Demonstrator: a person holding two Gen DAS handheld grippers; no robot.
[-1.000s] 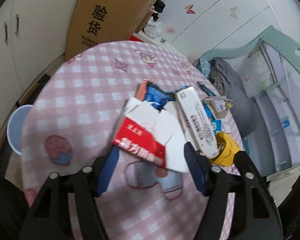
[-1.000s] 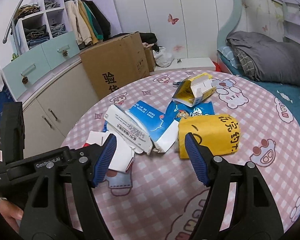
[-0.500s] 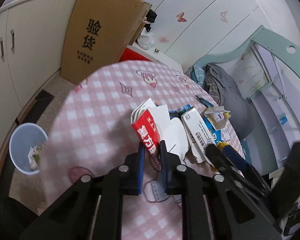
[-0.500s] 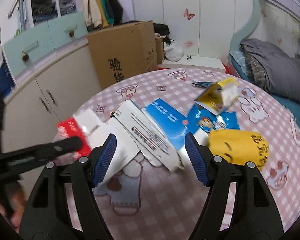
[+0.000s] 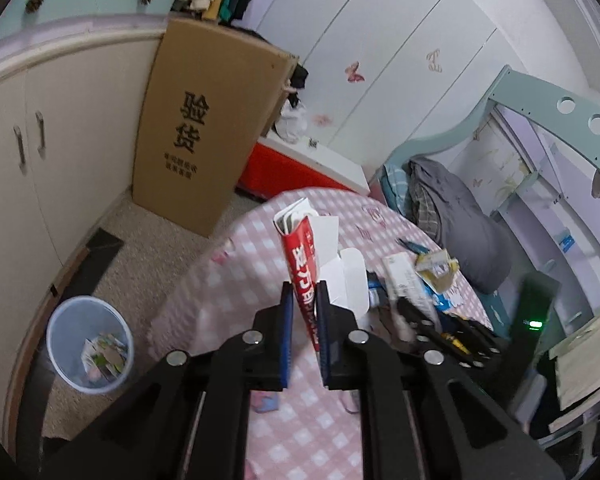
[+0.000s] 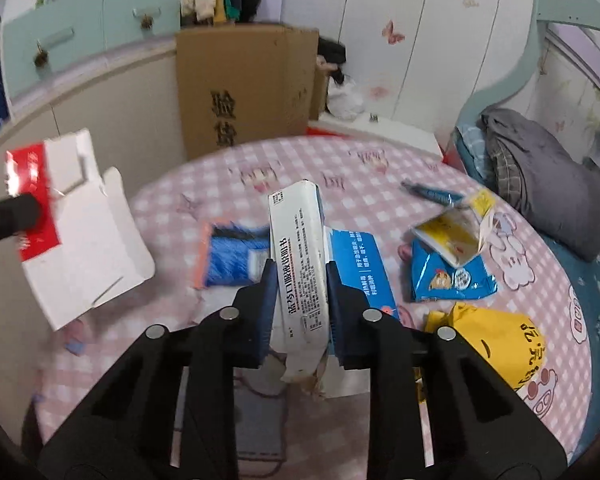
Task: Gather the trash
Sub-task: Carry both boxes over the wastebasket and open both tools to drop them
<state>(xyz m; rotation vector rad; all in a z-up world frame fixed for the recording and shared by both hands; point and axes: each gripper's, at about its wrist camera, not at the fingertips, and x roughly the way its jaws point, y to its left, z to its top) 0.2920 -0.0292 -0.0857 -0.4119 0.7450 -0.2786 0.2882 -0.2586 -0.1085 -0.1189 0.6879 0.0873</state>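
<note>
My left gripper is shut on a flattened red and white carton and holds it up above the left side of the pink checked table. The same carton shows in the right wrist view, lifted at the left. My right gripper is shut on a long white box with blue print, raised off the table. A blue wrapper, a blue leaflet, a blue snack bag, a yellow carton and a yellow bag lie on the table.
A clear plastic bin with some trash in it stands on the floor left of the table. A tall cardboard box leans by the cream cabinets. A bed with a grey blanket is on the right.
My left gripper has shut on the red and white carton and lifted it leftward off the pile. My right gripper has shut on the long white box and raised it.
</note>
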